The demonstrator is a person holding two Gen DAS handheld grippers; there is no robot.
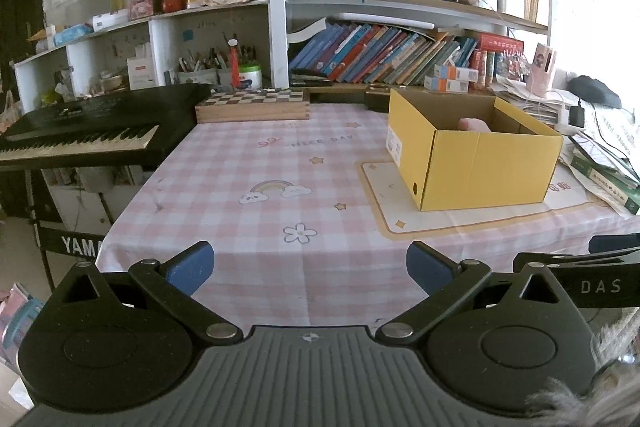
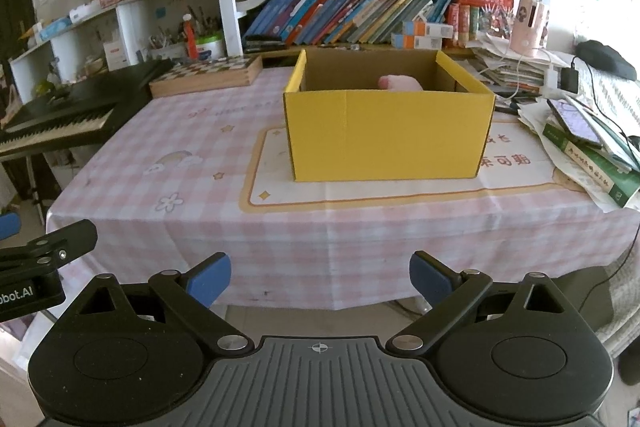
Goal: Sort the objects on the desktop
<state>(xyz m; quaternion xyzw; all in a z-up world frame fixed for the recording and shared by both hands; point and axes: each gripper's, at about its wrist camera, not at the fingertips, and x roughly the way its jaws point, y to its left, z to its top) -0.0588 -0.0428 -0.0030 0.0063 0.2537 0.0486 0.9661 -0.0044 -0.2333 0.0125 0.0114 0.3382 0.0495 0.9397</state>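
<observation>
A yellow cardboard box (image 1: 480,167) stands open on a white mat on the table; it also shows in the right wrist view (image 2: 388,135). A pink soft object (image 1: 474,125) lies inside it and peeks over the rim in the right wrist view (image 2: 400,83). My left gripper (image 1: 310,267) is open and empty over the near table edge, left of the box. My right gripper (image 2: 320,279) is open and empty, held in front of the table edge, facing the box. The right gripper's body also shows at the right edge of the left wrist view (image 1: 592,283).
A pink checked tablecloth (image 1: 248,163) covers the table. A wooden chessboard box (image 1: 252,105) sits at the back. A black keyboard (image 1: 80,135) stands to the left. Stacked papers and books with a phone (image 2: 576,125) lie on the right. Bookshelves (image 1: 400,47) rise behind.
</observation>
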